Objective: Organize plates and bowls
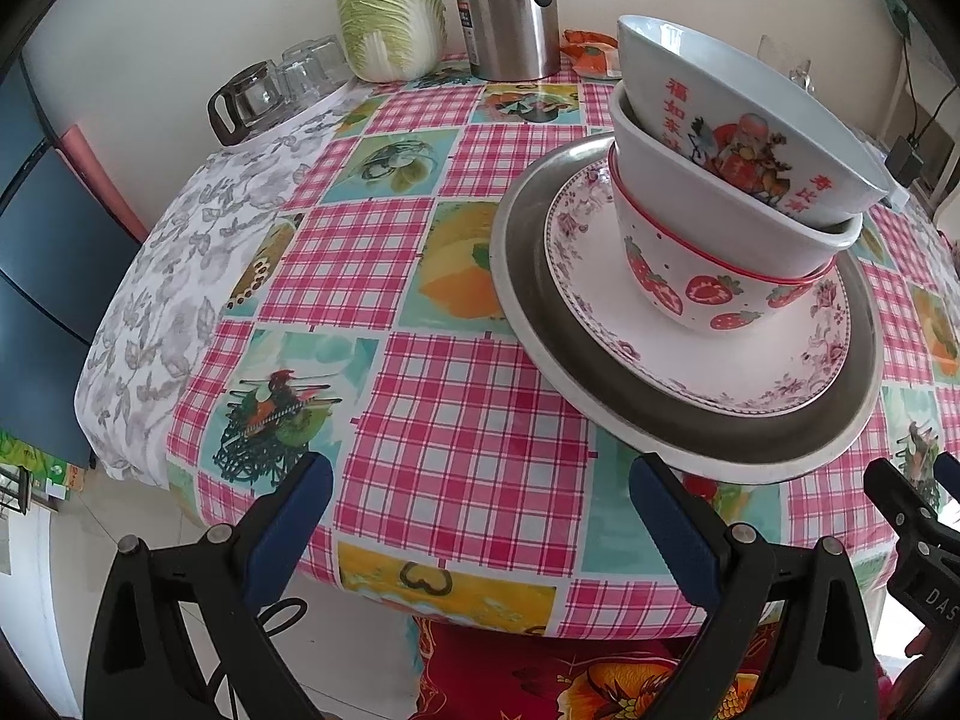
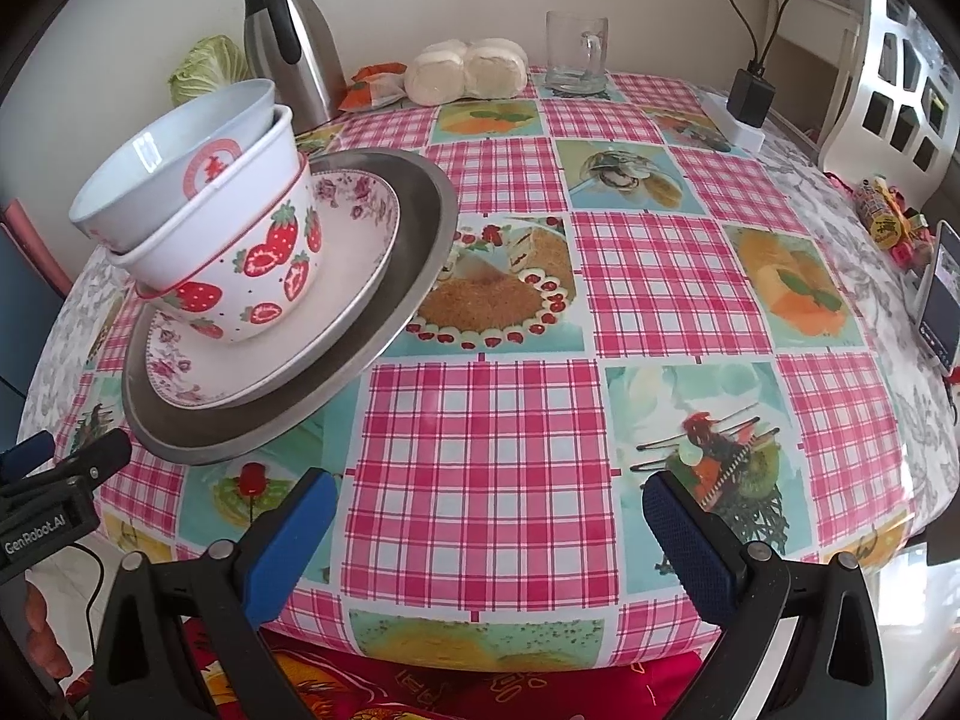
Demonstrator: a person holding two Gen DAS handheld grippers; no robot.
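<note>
Both grippers hang over the near edge of the table with their blue-padded fingers spread wide and holding nothing: the left gripper (image 1: 480,516) sits just short of the stack, and the right gripper (image 2: 489,531) is over bare checked tablecloth (image 2: 480,420) to the stack's right. The stack stands on the near part of the table: a metal tray (image 1: 708,432) carries a flowered plate (image 1: 678,354), the plate holds a strawberry bowl (image 1: 702,276), a plain white bowl (image 1: 714,210) is nested in that, and a pale blue bowl (image 1: 720,108) sits on top. All the bowls open upward, but the top one is tilted, its mouth leaning toward the right. Only the left wrist view shows the painted figure and red characters on that bowl's outside, along with a glass pot (image 1: 249,99) and a cabbage (image 1: 390,15); the right wrist view shows its inside with a red round mark, plus a glass mug (image 2: 576,54), white buns (image 2: 465,72) and a phone (image 2: 939,294). A steel flask (image 1: 510,6) stands at the back.
</note>
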